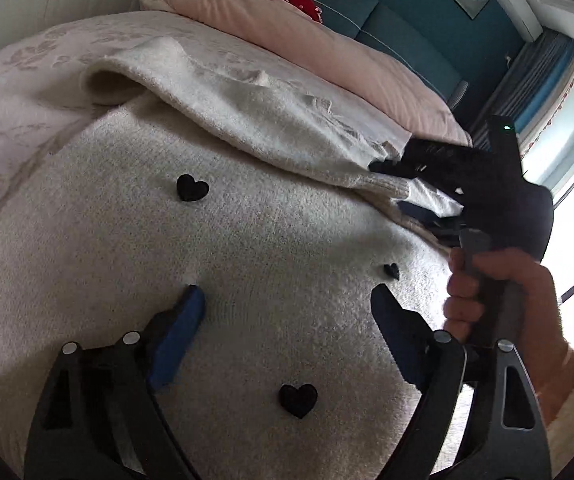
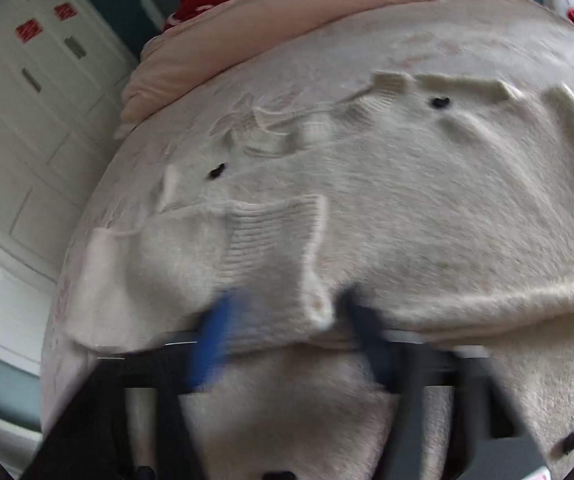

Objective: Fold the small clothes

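**Sleeve Carried Across a Soft Cream Sweater**

Between the right gripper's jaws sits the ribbed cuff of a cream sleeve; the frame is smeared with motion, so whether the blue pads are pinching the knit or merely flanking it, I cannot tell. Seen from the left wrist camera, that same tool reaches in from the side with the sleeve draped from its tip, laid diagonally over the garment's body.

The left gripper hovers low over the chest panel with its jaws spread wide and nothing between them, the pads close to the knit but not clearly pressing it.

Around both tools lies the sweater, fuzzy and cream-coloured, dotted with small black hearts. It lies spread flat on the bed, which wears a pale floral cover, with a pink quilt bunched at the far end.

My judgement is that the garment is light, limp and stretchy. It will sag from any single grip point and drag the layers beneath it along. The brushed surface probably clings to itself, which helps a fold stay put but makes sliding awkward. The ribbed cuffs and hem look like the firmest, thickest places to pinch; the loose fuzzy body would likely slip or pull thin. The fold appears partly made, with this sleeve coming across.
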`<act>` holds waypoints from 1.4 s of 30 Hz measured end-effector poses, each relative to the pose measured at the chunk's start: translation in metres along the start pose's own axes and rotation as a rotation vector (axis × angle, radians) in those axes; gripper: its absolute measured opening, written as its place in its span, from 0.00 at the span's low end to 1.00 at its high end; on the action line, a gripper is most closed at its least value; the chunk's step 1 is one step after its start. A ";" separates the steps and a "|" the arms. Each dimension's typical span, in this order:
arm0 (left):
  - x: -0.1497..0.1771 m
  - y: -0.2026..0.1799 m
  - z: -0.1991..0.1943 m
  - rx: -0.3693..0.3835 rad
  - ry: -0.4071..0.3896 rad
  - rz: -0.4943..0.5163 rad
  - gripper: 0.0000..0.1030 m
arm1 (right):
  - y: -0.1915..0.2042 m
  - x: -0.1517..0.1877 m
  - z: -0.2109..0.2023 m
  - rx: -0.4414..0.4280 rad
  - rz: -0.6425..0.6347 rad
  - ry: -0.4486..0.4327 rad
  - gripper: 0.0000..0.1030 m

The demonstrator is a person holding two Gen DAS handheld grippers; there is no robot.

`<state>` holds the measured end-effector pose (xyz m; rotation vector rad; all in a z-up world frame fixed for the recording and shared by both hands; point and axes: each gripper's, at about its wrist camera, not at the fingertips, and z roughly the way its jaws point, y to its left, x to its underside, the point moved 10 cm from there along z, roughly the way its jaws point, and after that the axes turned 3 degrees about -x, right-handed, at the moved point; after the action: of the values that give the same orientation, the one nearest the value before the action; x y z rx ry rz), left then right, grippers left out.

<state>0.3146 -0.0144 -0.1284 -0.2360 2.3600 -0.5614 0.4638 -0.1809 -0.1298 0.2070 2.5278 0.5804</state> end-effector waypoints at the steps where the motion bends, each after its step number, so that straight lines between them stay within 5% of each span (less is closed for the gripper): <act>1: -0.003 0.002 -0.006 0.010 0.013 -0.022 0.80 | 0.004 -0.001 0.001 -0.021 0.012 0.017 0.10; 3: -0.020 0.004 -0.009 0.048 0.025 -0.111 0.80 | 0.017 -0.012 -0.010 -0.048 0.008 -0.013 0.09; 8: -0.101 0.036 0.000 0.220 -0.007 -0.523 0.87 | 0.070 -0.071 -0.055 -0.138 -0.064 -0.116 0.09; 11: -0.136 0.058 0.017 0.221 -0.023 -0.668 0.87 | 0.091 -0.116 -0.092 -0.162 -0.104 -0.202 0.09; 16: -0.152 0.079 0.041 0.096 -0.018 -0.679 0.87 | 0.039 -0.155 -0.151 -0.056 -0.086 -0.333 0.09; 21: -0.136 0.085 0.066 -0.021 0.014 -0.631 0.83 | -0.119 -0.088 -0.107 0.207 0.056 -0.166 0.09; 23: -0.137 0.077 0.066 -0.063 0.015 -0.578 0.83 | -0.156 -0.057 -0.090 0.206 0.135 -0.105 0.09; 29: -0.142 0.056 0.069 -0.058 0.050 -0.559 0.81 | -0.153 -0.047 -0.078 0.164 0.152 -0.120 0.16; 30: -0.141 0.058 0.072 -0.072 0.061 -0.571 0.77 | -0.152 -0.046 -0.078 0.161 0.152 -0.120 0.16; 32: -0.145 0.068 0.074 -0.109 0.041 -0.603 0.38 | -0.150 -0.053 -0.075 0.135 0.155 -0.111 0.12; 33: -0.148 0.073 0.070 -0.120 0.017 -0.620 0.31 | -0.146 -0.061 -0.079 0.111 0.152 -0.131 0.11; 35: -0.152 0.081 0.057 -0.115 -0.058 -0.637 0.22 | -0.125 -0.074 -0.105 0.043 0.113 -0.225 0.10; 38: -0.143 0.091 0.062 -0.171 -0.051 -0.572 0.19 | -0.116 -0.078 -0.126 0.033 0.048 -0.308 0.10; 41: -0.128 0.099 0.073 -0.214 -0.051 -0.498 0.16 | -0.170 -0.039 -0.064 0.168 0.108 -0.063 0.08; 42: -0.128 0.095 0.071 -0.236 -0.064 -0.440 0.16 | -0.172 -0.038 -0.068 0.135 0.119 -0.101 0.08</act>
<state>0.4561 0.0865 -0.1441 -0.8818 2.3160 -0.4650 0.4553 -0.3695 -0.1364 0.4272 2.4705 0.4326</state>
